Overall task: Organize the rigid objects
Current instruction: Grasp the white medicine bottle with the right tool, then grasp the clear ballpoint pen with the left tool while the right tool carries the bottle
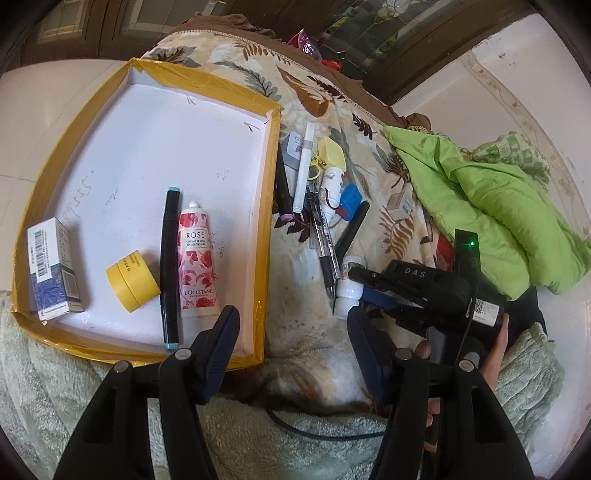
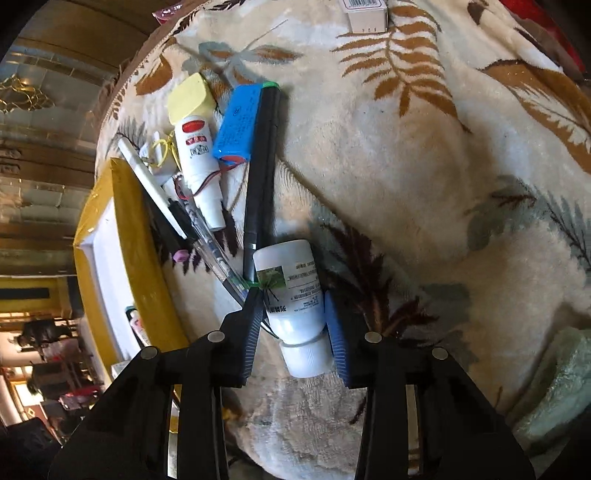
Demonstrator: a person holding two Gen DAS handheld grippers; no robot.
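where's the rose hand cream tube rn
In the left wrist view, the rose hand cream tube lies inside the yellow-edged tray, between the black marker and the tray's right wall.

You work over a cream leaf-print blanket [image 1: 325, 92], with white floor tiles [image 1: 48, 96] beyond, dark wooden glazed doors [image 1: 110, 26] and a white wall [image 1: 517, 74].

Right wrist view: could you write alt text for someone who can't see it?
The right gripper straddles a white bottle lying on a leaf-patterned blanket, jaws at its sides. Beyond lie a black pen, a blue battery pack and a yellow-rimmed tray.
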